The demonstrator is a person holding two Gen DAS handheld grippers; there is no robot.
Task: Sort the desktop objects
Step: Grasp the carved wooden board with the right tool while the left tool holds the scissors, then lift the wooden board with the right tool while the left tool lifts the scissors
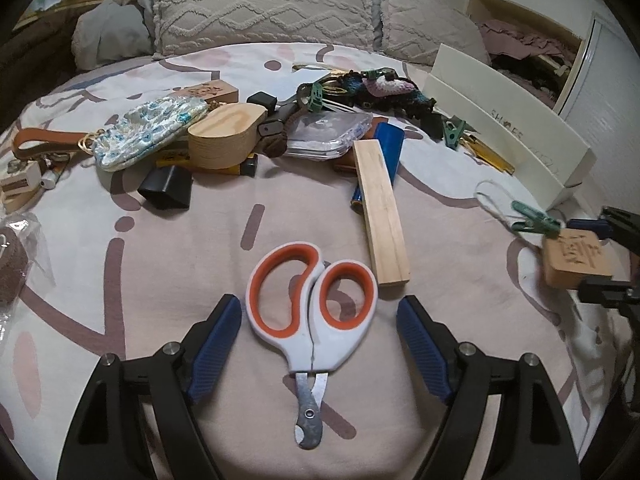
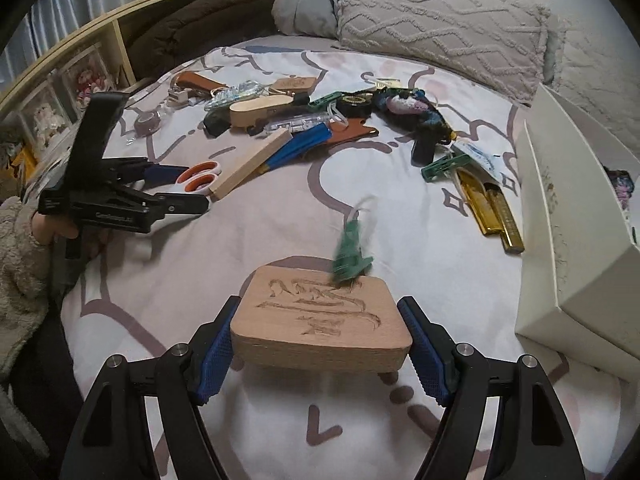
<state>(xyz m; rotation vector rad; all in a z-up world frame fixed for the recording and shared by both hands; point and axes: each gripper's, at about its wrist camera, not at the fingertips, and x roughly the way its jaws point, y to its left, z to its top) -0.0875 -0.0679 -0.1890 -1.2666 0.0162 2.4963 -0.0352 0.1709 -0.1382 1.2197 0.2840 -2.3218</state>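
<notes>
My right claw (image 2: 320, 330) grips a flat, rounded block of pale wood (image 2: 322, 320), its blue pads pressed against both short ends. Large brush-like characters are carved into the block's top face. A green clip (image 2: 349, 256) on a pale loop dangles, blurred, just beyond the block's far edge. My left claw (image 1: 319, 320) stands open on either side of white scissors with orange-lined handles (image 1: 310, 308), pads clear of them. The scissors lie on the patterned bedspread (image 1: 160, 264), blades pointing back toward me.
</notes>
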